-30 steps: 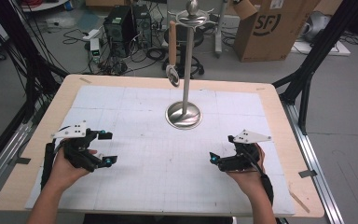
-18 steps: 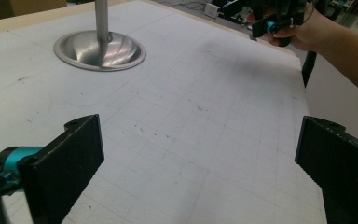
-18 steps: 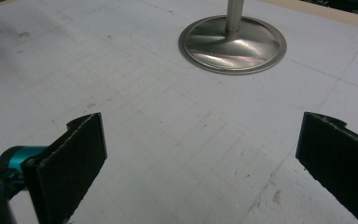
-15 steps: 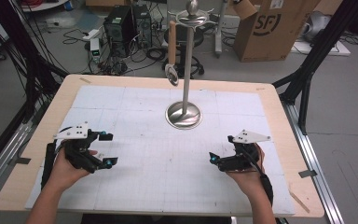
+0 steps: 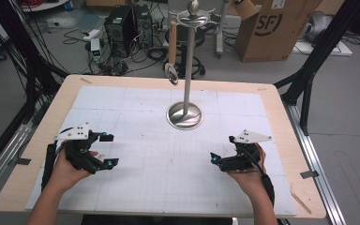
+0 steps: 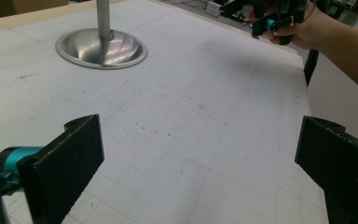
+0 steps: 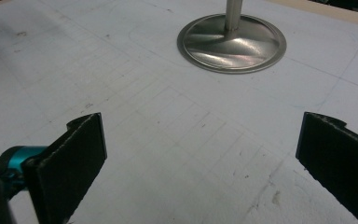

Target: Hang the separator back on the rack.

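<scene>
Toward the far edge of the pale wooden desk (image 5: 281, 101), standing upright, a polished steel stand (image 5: 184, 114), wooden-handled utensil (image 5: 172, 51) hanging alongside. Near the front edge, left gripper (image 5: 107, 150) and right gripper (image 5: 214, 159), jaws apart, empty, roughly equally near.

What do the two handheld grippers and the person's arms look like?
Both the left gripper and right gripper are black with teal accents, flat ribbed black fingers, a grey three-cornered plate on top, and black cables trailing along bare, sleeveless forearms.
</scene>
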Tool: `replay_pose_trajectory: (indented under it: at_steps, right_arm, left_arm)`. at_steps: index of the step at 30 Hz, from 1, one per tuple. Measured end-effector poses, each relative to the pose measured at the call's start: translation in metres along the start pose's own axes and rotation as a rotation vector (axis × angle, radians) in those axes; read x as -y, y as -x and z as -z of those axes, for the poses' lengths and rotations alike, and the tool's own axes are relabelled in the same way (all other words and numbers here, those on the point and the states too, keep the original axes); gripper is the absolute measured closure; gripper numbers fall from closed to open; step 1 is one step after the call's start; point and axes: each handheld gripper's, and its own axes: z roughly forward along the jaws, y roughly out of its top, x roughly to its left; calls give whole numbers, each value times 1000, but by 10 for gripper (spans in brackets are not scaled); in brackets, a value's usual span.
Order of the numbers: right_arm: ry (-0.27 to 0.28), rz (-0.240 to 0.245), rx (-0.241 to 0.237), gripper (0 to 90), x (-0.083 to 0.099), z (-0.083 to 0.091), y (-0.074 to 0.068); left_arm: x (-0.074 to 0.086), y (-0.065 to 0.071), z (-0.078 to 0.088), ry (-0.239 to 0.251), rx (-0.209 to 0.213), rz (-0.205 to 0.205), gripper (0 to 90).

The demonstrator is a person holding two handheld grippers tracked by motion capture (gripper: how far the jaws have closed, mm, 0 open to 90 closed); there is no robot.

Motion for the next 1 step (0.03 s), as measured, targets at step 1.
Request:
replay_pose_trajectory:
  at_steps: [1]
  right_arm:
    - [0,0,0,1,0,0,0]
  left_arm:
    - [0,0,0,0,0,0,16]
